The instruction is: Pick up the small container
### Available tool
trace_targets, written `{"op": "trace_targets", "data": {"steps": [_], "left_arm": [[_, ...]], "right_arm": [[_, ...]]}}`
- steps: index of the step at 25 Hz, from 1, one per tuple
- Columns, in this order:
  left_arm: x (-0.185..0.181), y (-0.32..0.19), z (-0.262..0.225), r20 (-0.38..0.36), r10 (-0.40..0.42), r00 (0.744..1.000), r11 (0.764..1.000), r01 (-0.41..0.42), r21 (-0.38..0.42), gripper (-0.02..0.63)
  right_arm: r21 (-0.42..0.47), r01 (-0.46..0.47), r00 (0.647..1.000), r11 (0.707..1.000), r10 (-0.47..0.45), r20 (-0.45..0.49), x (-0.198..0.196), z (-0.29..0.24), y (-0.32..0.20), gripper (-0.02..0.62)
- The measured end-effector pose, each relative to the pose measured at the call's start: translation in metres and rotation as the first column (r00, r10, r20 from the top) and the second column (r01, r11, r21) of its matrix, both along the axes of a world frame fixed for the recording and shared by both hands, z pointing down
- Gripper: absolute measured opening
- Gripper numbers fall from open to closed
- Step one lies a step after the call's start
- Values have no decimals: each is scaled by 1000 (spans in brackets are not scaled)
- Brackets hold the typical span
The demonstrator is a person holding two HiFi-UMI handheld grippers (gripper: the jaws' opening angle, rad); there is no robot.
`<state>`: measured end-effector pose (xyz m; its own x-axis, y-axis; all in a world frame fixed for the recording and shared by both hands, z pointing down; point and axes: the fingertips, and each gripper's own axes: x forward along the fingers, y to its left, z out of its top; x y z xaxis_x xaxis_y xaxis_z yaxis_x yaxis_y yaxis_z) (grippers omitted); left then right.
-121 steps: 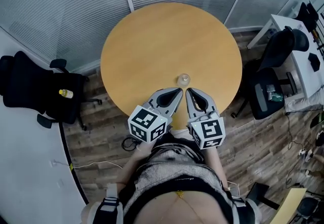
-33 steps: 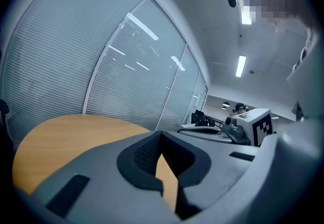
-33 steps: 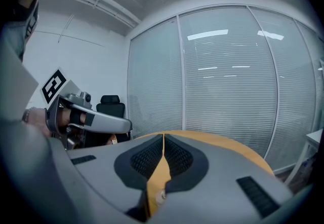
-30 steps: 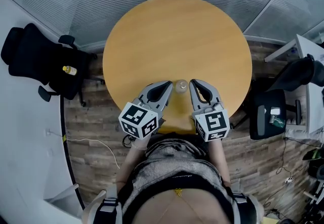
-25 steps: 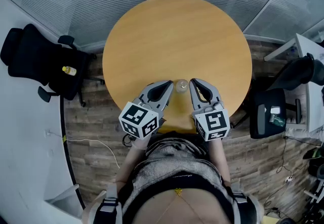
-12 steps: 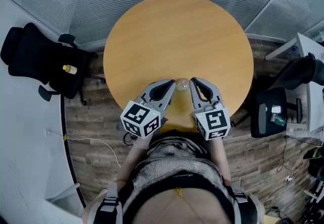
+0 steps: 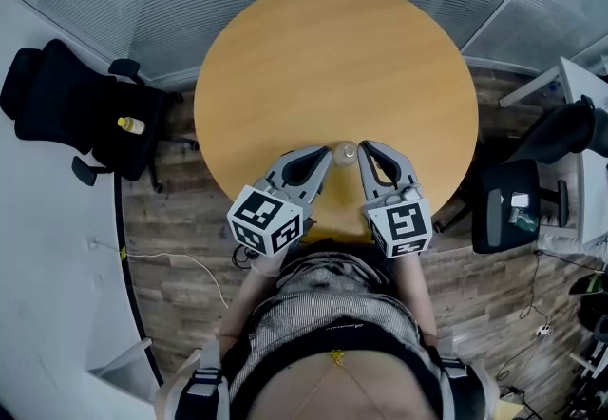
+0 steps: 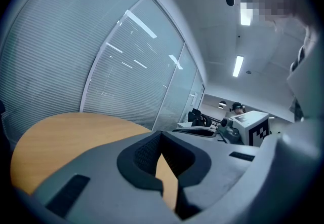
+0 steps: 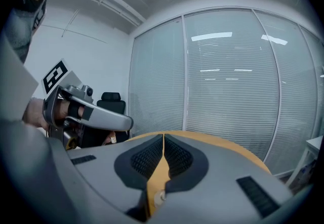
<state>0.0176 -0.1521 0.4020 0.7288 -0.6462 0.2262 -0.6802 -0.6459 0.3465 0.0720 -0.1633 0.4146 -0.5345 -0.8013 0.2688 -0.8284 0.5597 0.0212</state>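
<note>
Now we hold both grippers low over the near edge of the round, smooth wooden table [image 7: 332, 57]. The small container [image 7: 348, 152], clear and rounded, sits on the wood between their tips. Our left gripper [image 7: 326, 159] has its ribbed dark pads [image 8: 144, 153] pressed together on nothing, and the right gripper [image 7: 365, 151] is closed and empty too.

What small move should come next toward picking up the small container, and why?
Probably open the right hand-held gripper: its jaws are shut, and the small container stands ungripped on the table just beside its tip.
</note>
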Motion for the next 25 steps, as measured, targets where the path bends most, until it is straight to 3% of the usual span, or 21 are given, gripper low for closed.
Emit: {"op": "trace_targets", "data": {"steps": [14,25], "left_arm": [[-14,12,4,17,-25,1000,1000,25,-17,5],[-24,23,18,24,-43,999,997,44,-58,5]], "right_arm": [[-152,23,999,988,-27,-22,6,76,-5,21],[-288,10,996,958,-34,-81,12,143,-4,21]]}}
